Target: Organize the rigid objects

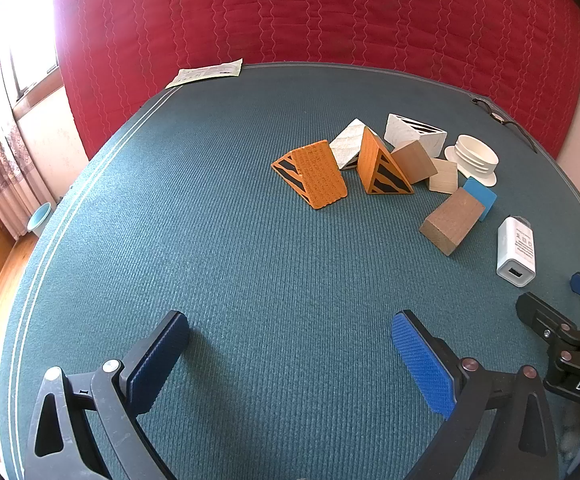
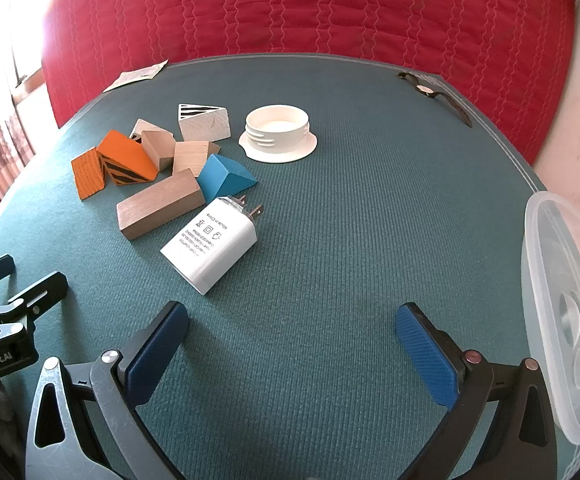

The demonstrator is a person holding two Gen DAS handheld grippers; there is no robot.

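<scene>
Right wrist view shows the right hand-held gripper (image 2: 292, 344) spread wide and empty above the green-carpeted table (image 2: 370, 220), the white USB wall charger (image 2: 211, 243) lying just ahead to its left. The left hand-held gripper (image 1: 290, 350) is likewise wide, holding nothing. Beyond, the jumbled wooden blocks (image 2: 158, 168) and white plastic threaded ring (image 2: 278, 133) sit unsorted, with the clear plastic lidded container (image 2: 566, 320) at the right. Nothing looks started; I'd guess the charger comes first, needing a reach left and a squeeze across its narrow sides.
</scene>
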